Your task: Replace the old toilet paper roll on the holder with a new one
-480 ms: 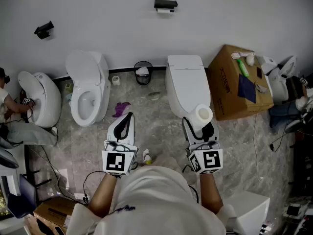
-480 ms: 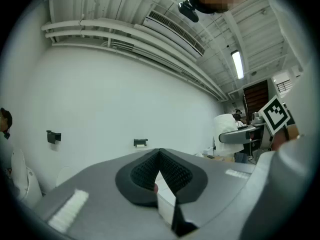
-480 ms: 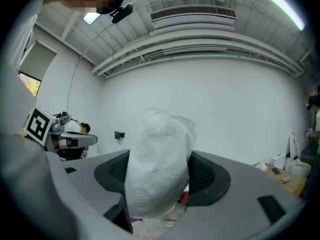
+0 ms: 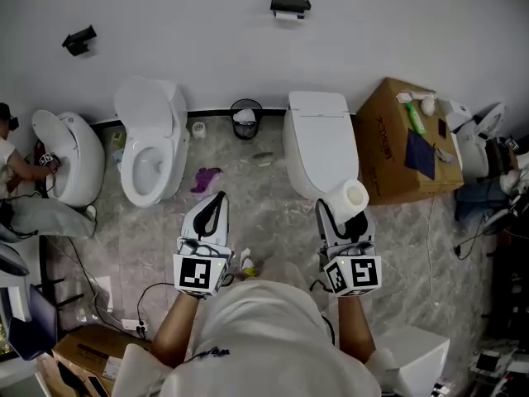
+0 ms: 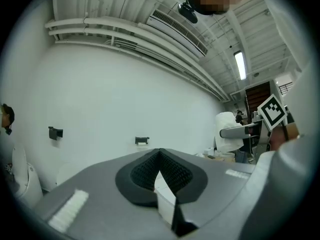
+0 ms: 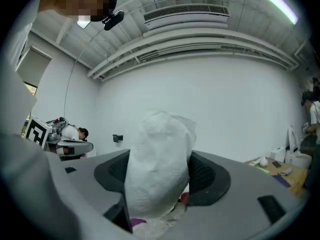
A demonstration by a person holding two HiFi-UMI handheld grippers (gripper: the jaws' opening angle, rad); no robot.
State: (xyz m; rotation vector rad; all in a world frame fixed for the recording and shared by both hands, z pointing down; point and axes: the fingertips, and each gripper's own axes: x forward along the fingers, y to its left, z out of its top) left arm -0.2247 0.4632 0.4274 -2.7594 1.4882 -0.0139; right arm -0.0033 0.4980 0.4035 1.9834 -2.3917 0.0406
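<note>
Tiled washroom floor, left tool level and closed, right tool level, gripping paper roll

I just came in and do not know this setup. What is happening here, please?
A person stands facing a row of toilets with a gripper in each hand. The right gripper is closed on a white toilet paper roll, held level in front. The left gripper is shut and empty. The black holder is on the far wall, some way ahead, not yet reached.
</note>
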